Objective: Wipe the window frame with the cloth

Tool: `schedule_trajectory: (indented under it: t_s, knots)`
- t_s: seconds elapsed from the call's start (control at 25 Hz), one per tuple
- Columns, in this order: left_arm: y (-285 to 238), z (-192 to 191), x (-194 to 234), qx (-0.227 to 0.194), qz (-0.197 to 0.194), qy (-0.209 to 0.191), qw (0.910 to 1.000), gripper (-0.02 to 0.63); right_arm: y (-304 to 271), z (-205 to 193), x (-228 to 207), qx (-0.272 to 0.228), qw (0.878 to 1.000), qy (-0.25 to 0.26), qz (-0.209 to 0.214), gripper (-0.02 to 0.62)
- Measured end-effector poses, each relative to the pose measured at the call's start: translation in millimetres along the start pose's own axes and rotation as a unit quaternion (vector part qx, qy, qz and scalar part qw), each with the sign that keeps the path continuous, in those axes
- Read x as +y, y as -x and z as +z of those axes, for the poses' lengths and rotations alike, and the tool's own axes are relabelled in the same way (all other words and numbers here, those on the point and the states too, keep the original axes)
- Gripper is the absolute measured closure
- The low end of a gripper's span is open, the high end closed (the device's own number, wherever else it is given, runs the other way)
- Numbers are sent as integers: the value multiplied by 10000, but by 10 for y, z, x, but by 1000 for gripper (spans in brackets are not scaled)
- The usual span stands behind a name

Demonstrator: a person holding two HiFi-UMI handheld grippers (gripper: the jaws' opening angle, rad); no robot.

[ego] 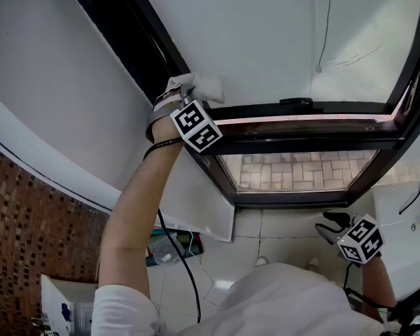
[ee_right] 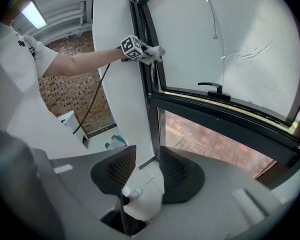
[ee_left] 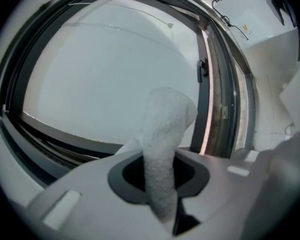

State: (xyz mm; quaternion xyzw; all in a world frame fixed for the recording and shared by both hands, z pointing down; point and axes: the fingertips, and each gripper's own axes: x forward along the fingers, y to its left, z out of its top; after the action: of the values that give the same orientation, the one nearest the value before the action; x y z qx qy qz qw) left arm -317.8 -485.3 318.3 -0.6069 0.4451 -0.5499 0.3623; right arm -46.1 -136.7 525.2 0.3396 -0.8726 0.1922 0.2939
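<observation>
The left gripper's (ee_left: 160, 176) jaws are closed on a white terry cloth (ee_left: 165, 129). They pinch it low down at a bunched fold, so a thick roll of it stands well past the tips and flops slightly to one side at its free end. The right gripper's (ee_right: 144, 176) jaws stand apart with nothing between them. Only the pale tiled floor (ee_right: 147, 171) shows through the gap, and that gripper hangs low by the person's side, well away from the work.

The cloth looks light, soft and limp, with a nubbly pile that squashes under the jaws and should not slip out easily. It has no stiffness of its own, so the pressure for wiping has to come from the gripper pushing the roll against the surface. The present hold, low on the bundle with a generous pad sticking out, seems a sensible place to grip it. A hold nearer the free end would probably leave too little cloth between jaw tips and metal.

In the head view the cloth (ego: 206, 86) sits at the raised left gripper (ego: 189, 96), up at the corner where the upright of the dark metal window frame (ego: 301, 143) meets the horizontal rail under the upper milky white pane (ego: 266, 33). It appears to rest against the frame there, though real contact is hard to confirm from this angle. A black window handle (ego: 296, 102) lies further along the same rail, apart from the cloth.
</observation>
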Motion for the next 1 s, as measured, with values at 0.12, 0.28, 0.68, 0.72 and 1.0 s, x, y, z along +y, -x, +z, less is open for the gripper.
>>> schedule_trajectory:
  t_s: [0.12, 0.28, 0.68, 0.72, 1.0]
  knots:
    - [-151, -81, -468, 55, -238, 122, 9996, 512, 17, -22, -9, 20, 10000, -38, -31, 445]
    - [-330, -199, -1098, 101, -543, 310, 9980, 512, 57, -67, -34, 66, 9999, -106, -106, 445]
    - [-634, -376, -2223, 182, -1177, 798, 9897, 512, 157, -211, -107, 208, 9989, -302, -303, 445]
    - [-639, -364, -2235, 164, -1169, 833, 9895, 512, 168, -220, -119, 208, 9988, -322, -319, 445]
    - [-549, -135, -2241, -17, -1097, 868, 9902, 512, 213, -302, -175, 196, 9983, -419, -351, 445]
